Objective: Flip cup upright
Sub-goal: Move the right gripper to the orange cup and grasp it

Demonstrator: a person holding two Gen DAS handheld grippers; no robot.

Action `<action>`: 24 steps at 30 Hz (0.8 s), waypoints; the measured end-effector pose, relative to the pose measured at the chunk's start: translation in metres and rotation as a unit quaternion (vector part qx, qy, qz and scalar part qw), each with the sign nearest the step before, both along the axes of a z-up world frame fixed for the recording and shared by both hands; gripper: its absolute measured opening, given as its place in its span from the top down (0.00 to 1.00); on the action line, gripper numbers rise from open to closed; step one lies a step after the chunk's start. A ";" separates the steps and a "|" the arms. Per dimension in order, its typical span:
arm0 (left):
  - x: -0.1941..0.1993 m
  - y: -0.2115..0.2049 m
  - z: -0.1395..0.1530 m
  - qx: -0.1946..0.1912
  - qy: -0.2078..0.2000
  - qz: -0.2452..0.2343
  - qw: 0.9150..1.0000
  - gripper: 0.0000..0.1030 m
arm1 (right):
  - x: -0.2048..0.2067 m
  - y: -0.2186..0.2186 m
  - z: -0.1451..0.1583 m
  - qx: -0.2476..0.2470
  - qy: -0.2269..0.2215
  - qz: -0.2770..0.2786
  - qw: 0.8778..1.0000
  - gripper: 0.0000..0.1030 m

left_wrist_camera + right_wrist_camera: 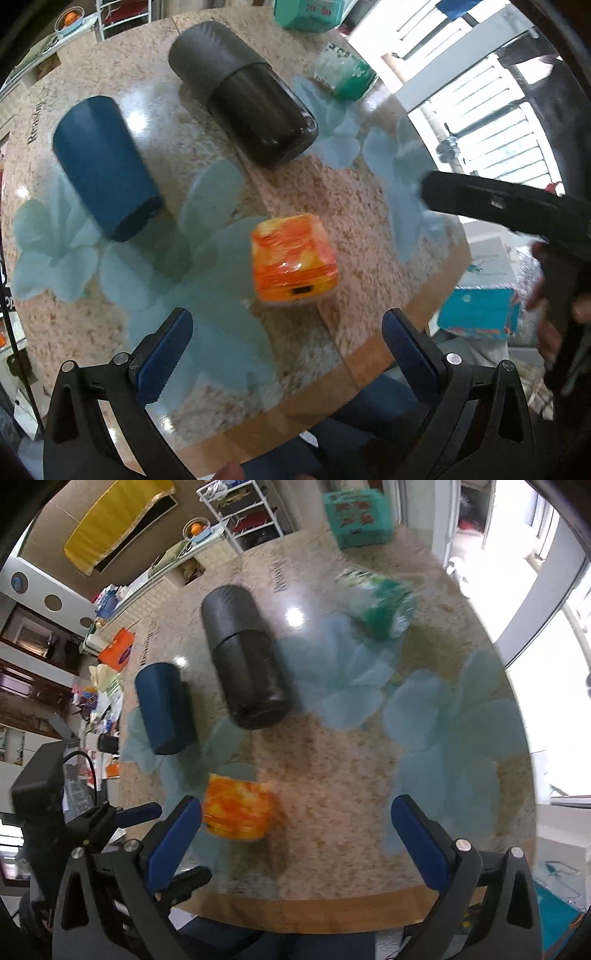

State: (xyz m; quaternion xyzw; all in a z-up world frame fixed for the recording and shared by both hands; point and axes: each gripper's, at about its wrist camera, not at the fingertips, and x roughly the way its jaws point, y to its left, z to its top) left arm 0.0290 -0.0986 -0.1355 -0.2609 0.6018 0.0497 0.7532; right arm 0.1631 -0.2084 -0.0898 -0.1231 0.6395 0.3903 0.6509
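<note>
An orange and yellow cup sits on the round glass-topped table; its exact posture is blurred. It also shows in the right wrist view. My left gripper is open and empty, just short of this cup. My right gripper is open and empty, with the cup beside its left finger. A dark blue cup lies tilted on the table; it shows in the right wrist view too.
A large black and grey flask lies on its side mid-table. A green plastic packet and a teal box are farther back. The other gripper's body is at the right. The table's wooden rim is near.
</note>
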 end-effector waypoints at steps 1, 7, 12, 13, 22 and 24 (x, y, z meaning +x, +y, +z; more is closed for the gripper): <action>-0.007 0.002 0.000 -0.003 -0.001 -0.003 1.000 0.00 | -0.003 0.005 -0.001 -0.003 -0.002 0.001 1.000 0.00; -0.039 0.021 -0.007 -0.021 -0.011 0.017 1.000 0.00 | -0.023 0.044 -0.027 -0.062 0.005 0.040 0.997 0.00; -0.057 0.037 -0.009 -0.022 -0.022 0.032 0.999 0.00 | -0.022 0.067 -0.070 -0.101 0.082 0.017 0.991 0.00; -0.061 0.040 -0.010 -0.021 -0.025 0.034 0.999 0.00 | -0.021 0.071 -0.080 -0.114 0.092 0.010 0.989 0.00; -0.069 0.053 -0.013 -0.021 -0.032 0.020 0.999 0.00 | -0.023 0.083 -0.128 -0.190 0.122 -0.025 0.974 0.16; -0.070 0.056 -0.014 -0.021 -0.033 0.016 0.999 0.00 | -0.024 0.084 -0.132 -0.191 0.122 -0.026 0.974 0.26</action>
